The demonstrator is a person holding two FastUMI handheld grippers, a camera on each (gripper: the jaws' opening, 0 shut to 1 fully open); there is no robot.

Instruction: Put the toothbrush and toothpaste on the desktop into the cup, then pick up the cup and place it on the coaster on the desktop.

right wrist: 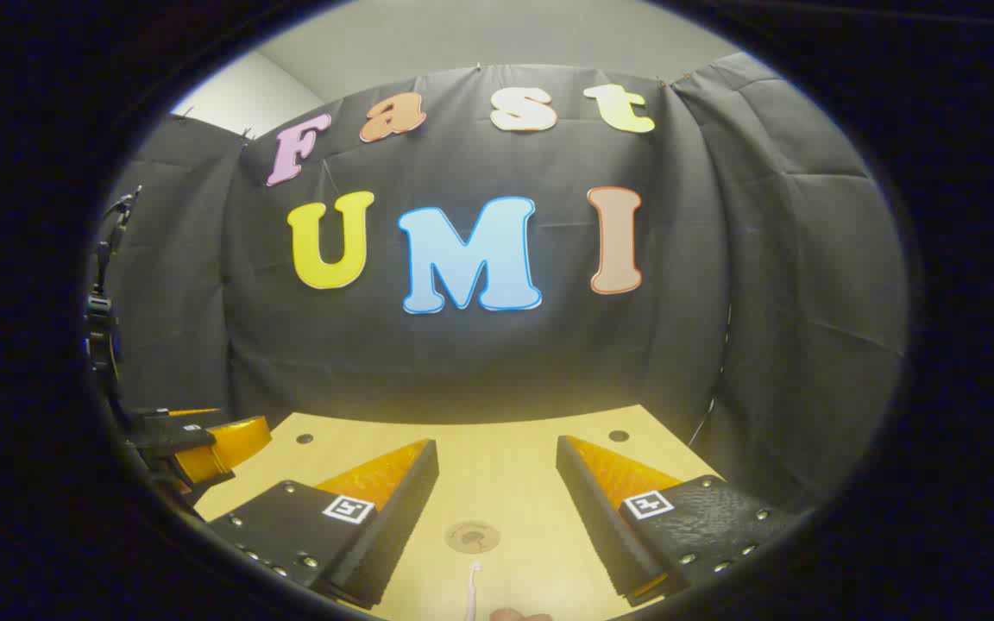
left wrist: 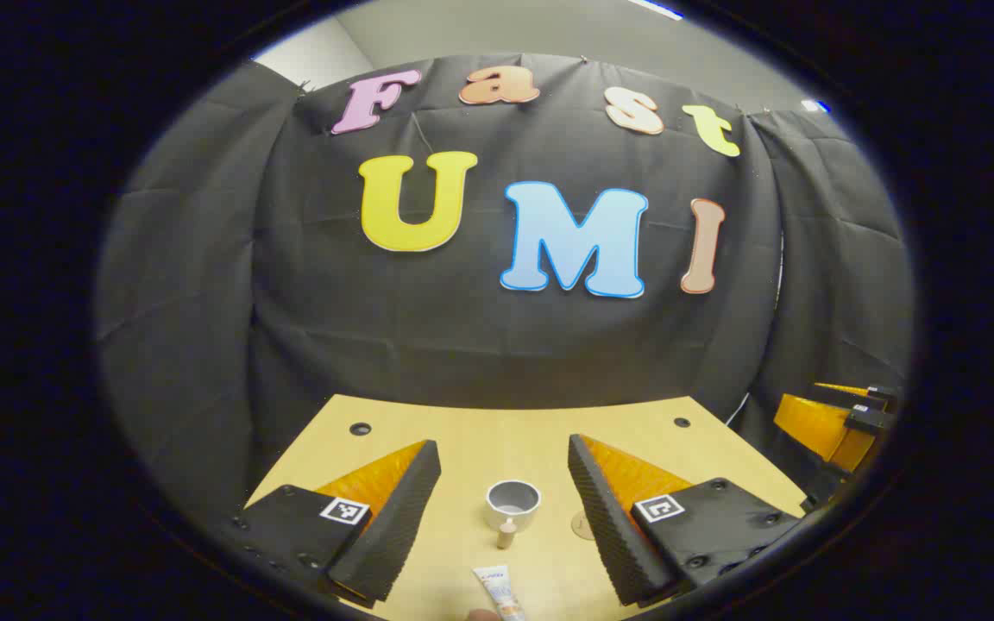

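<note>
Left gripper view: The left gripper (left wrist: 504, 470) hangs above the surface (left wrist: 462, 431) with its jaws spread wide and nothing between them. The cup (left wrist: 512, 504) stands upright and empty, centred ahead between the fingers. A small pale peg-like item (left wrist: 506, 533) stands just in front of the cup; what it is cannot be told. The toothpaste (left wrist: 499, 592) lies flat nearer the camera, in line with the cup. Part of the coaster (left wrist: 582, 524) shows just right of the cup, beside the right-hand finger. The right gripper (left wrist: 838, 418) shows at the far right edge.

Right gripper view: The right gripper (right wrist: 497, 470) is likewise wide open and empty. The coaster (right wrist: 472, 536) lies flat between its fingers. The toothbrush (right wrist: 472, 595) lies nearer the camera, its head end toward the coaster.

Judgement: The first step has not begun; both items lie outside the cup. The next move calls for lowering a gripper over the toothpaste or toothbrush and closing across its narrow width.
</note>
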